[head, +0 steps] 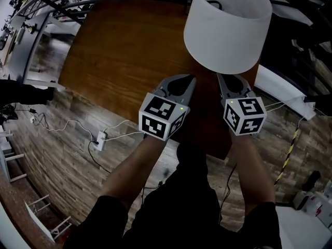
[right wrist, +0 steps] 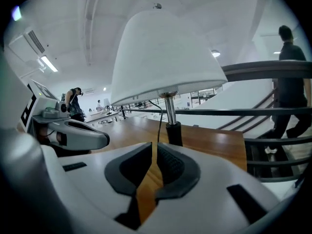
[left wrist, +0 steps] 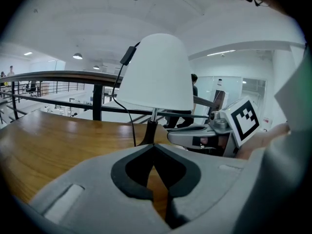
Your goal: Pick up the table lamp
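Observation:
The table lamp has a white shade (head: pixel 228 25) over a thin metal stem on a dark neck, and stands on the brown wooden table (head: pixel 124 56) near its right end. The left gripper view has the shade (left wrist: pixel 156 74) and the stem (left wrist: pixel 152 123) straight ahead. In the right gripper view the shade (right wrist: pixel 165 52) sits above its neck (right wrist: pixel 174 133). My left gripper (head: pixel 192 79) and right gripper (head: pixel 220 78) hover side by side just short of the lamp, both shut and empty. A black cable (left wrist: pixel 127 108) hangs from the lamp.
The table's near edge lies under my grippers and its right edge (right wrist: pixel 241 145) is close behind the lamp. A dark railing (left wrist: pixel 58 77) runs past the far side. A power strip with white cords (head: pixel 98 139) lies on the wood floor. A person (right wrist: pixel 287 82) walks by the stairs.

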Available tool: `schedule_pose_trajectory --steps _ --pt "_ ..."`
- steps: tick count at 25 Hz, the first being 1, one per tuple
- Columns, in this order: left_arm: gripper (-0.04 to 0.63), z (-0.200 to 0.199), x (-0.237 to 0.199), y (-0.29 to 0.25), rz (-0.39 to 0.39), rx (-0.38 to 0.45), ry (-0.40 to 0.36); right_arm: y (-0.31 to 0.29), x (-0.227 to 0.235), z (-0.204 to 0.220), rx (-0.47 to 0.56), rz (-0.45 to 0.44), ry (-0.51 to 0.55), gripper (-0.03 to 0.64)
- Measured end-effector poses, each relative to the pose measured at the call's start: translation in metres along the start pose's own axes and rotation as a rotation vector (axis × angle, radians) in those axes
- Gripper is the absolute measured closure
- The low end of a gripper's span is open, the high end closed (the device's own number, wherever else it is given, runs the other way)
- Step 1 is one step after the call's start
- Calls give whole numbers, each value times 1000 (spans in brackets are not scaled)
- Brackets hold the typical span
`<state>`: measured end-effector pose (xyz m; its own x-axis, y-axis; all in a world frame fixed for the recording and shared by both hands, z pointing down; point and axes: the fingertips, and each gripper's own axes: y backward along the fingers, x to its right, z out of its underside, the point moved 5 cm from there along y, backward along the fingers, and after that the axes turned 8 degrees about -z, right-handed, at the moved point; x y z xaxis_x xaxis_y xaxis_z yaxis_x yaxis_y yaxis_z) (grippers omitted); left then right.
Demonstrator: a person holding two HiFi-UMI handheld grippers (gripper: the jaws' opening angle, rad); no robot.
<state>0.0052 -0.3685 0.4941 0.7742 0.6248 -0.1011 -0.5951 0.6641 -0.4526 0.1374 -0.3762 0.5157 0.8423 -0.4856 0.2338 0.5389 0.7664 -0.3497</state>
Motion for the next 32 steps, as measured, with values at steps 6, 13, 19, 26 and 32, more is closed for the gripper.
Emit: schedule_pose_trajectory --steps 6,13,19,26,32 --pt "589 3 -6 -17 2 11 -18 -13 9 4 8 9 2 528" --pt "589 4 -20 -26 -26 44 -52 -21 16 2 88 65 84 514" --pt "589 3 -23 -33 -24 54 -53 -30 25 -5 161 94 97 454" --pt "589 5 -31 -48 -34 45 -45 -47 33 -10 153 138 82 425" --pt "589 5 -36 -52 -42 43 -36 -64 41 -15 195 160 118 416"
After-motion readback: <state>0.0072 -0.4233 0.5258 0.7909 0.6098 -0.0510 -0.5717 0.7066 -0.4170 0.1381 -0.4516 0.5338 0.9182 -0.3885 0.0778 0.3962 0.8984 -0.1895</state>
